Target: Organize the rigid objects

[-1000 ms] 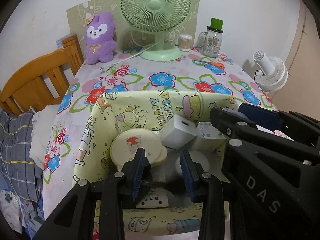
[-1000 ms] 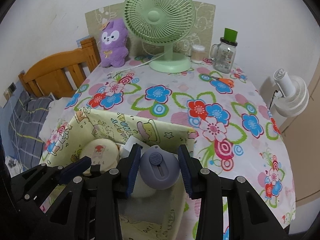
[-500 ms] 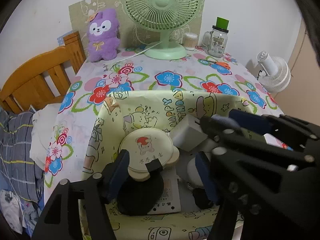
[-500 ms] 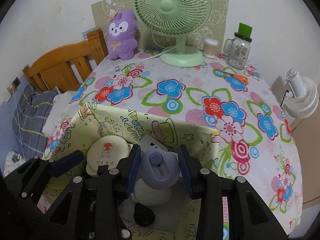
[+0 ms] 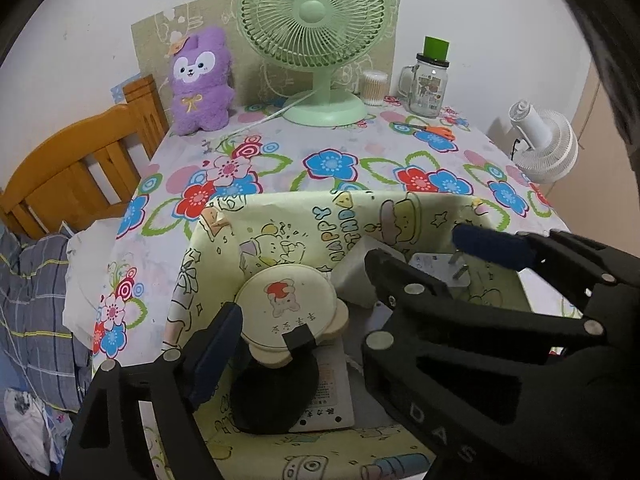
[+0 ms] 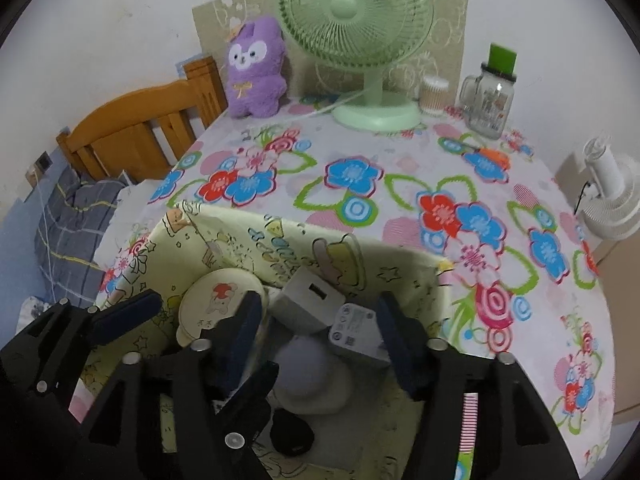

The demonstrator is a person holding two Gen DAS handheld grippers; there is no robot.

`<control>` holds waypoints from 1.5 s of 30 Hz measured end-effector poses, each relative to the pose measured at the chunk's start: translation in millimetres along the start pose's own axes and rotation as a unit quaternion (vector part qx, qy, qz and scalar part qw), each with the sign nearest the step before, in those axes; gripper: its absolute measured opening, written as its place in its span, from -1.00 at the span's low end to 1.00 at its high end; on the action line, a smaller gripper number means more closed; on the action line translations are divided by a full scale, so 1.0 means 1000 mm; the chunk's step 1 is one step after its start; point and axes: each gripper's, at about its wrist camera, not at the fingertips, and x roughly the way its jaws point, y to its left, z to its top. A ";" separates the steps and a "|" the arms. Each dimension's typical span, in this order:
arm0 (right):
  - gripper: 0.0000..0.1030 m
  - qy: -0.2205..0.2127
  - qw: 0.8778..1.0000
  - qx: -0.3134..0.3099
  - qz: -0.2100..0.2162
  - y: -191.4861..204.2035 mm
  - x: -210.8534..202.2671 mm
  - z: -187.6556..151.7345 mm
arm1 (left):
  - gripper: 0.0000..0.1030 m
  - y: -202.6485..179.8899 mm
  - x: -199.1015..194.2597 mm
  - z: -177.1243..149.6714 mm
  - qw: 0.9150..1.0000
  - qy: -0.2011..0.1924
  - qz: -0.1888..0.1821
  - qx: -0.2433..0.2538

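Observation:
A yellow cartoon-print box stands at the near edge of the flowered table. Inside lie a cream bear-shaped disc on a black base, two white chargers and a printed card. My left gripper hangs over the disc, jaws opening, touching nothing; its right finger is hidden behind the other gripper. My right gripper is opening above the chargers. A blurred lavender-grey round thing lies loose below its pads, over a white round base.
At the back of the table stand a green fan, a purple plush, a cotton-swab tub and a glass jar with a green lid. Orange scissors lie nearby. A wooden headboard and bedding are left, a white fan right.
Both grippers have opened. The left let go of the black-based cream disc, now resting in the box. The right released the lavender-grey round thing, which dropped lower into the box.

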 end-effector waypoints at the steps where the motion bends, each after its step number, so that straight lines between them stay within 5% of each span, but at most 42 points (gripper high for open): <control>1: 0.28 -0.004 1.000 -0.002 -0.003 -0.001 -0.003 0.000 | 0.71 -0.001 -0.001 0.000 1.000 0.000 -0.001 -0.001; 9: 0.51 -0.027 0.999 0.005 -0.026 -0.015 -0.028 -0.007 | 0.88 -0.013 -0.015 0.000 1.000 -0.020 -0.010 0.001; 45: 0.72 -0.078 0.990 0.073 -0.094 -0.088 -0.121 -0.041 | 0.99 -0.071 -0.071 -0.002 0.997 -0.071 -0.014 0.013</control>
